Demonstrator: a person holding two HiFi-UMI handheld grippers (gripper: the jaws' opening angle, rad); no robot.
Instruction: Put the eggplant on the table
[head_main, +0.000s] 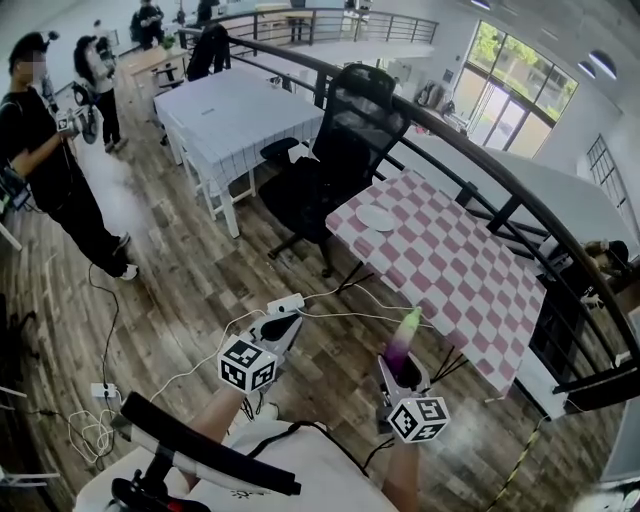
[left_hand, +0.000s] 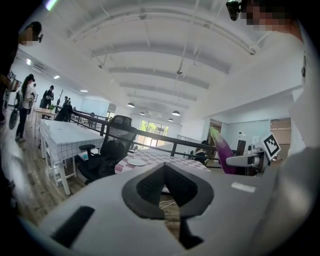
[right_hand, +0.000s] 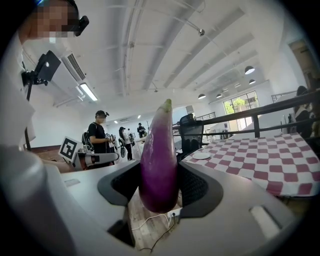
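Note:
A purple eggplant (head_main: 404, 340) with a green tip stands upright in my right gripper (head_main: 405, 364), which is shut on its lower part. In the right gripper view the eggplant (right_hand: 159, 160) fills the gap between the dark pads (right_hand: 197, 187). The table with the pink checked cloth (head_main: 450, 260) lies ahead and to the right, apart from the eggplant, and a white plate (head_main: 377, 217) rests on its near corner. My left gripper (head_main: 283, 322) hangs level beside the right one, shut with nothing in it (left_hand: 165, 167). From it the eggplant (left_hand: 223, 152) shows at the right.
A black office chair (head_main: 340, 150) stands at the checked table's far left end. Behind it is a white table (head_main: 235, 110). A dark railing (head_main: 480, 150) runs along the table's far side. A power strip (head_main: 285, 303) and cables lie on the wooden floor. People (head_main: 45, 160) stand at the left.

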